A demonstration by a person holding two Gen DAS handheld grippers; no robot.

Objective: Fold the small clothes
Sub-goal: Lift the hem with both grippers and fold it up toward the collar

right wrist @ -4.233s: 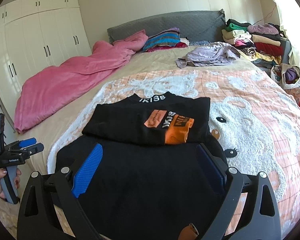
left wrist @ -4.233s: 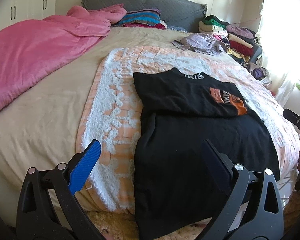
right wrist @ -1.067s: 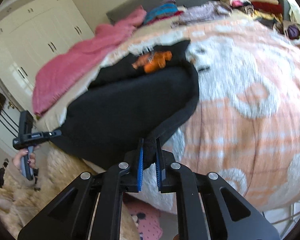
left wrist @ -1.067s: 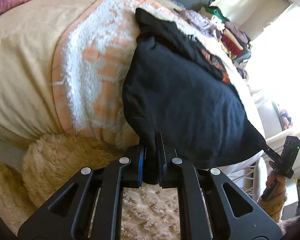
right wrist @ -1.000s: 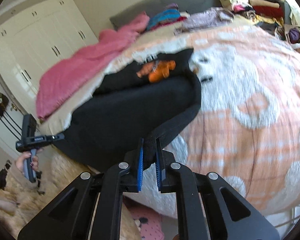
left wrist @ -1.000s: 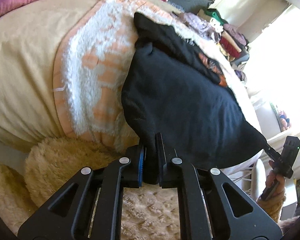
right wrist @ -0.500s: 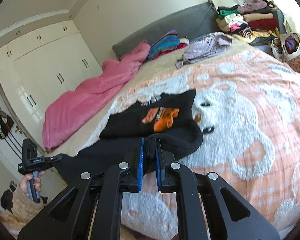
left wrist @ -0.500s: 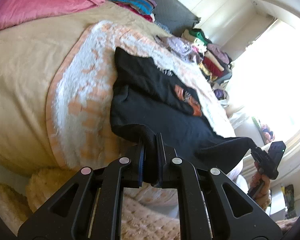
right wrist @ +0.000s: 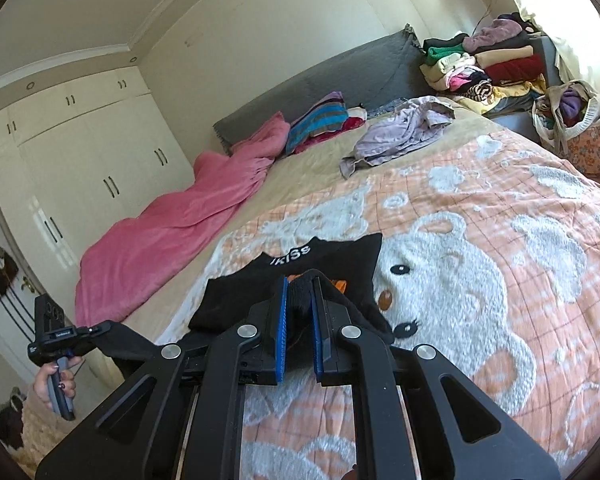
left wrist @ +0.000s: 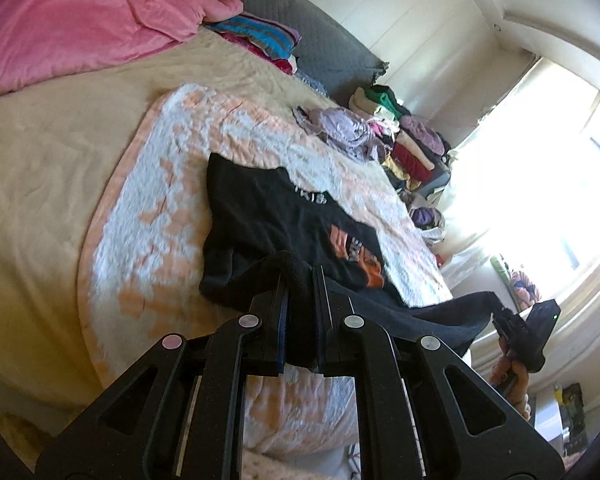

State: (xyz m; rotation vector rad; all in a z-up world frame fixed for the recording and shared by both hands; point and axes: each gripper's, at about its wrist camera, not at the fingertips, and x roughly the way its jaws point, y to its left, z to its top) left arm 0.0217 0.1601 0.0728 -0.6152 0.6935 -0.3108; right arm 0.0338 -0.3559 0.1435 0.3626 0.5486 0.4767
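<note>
A black t-shirt (left wrist: 268,216) with an orange print and white neck lettering lies on the peach and white blanket (left wrist: 148,216), its upper part folded flat. My left gripper (left wrist: 300,276) is shut on one bottom corner of the shirt. The right gripper (right wrist: 300,284) is shut on the other bottom corner. Both corners are lifted off the bed and the hem hangs stretched between them. In the left wrist view the right gripper (left wrist: 504,316) shows at the right, held by a hand. In the right wrist view the left gripper (right wrist: 96,332) shows at the lower left.
A pink duvet (right wrist: 188,224) covers the bed's left side. A crumpled lilac garment (right wrist: 400,128) lies near the grey headboard (right wrist: 332,72). Stacked folded clothes (right wrist: 484,68) and a bag of clothes (right wrist: 572,120) stand at the right. White wardrobes (right wrist: 80,160) line the left wall.
Both grippers, open above the flat shirt a few seconds ago, now hold its bottom corners. Over the last second they have risen and carried the hem toward the folded top.
</note>
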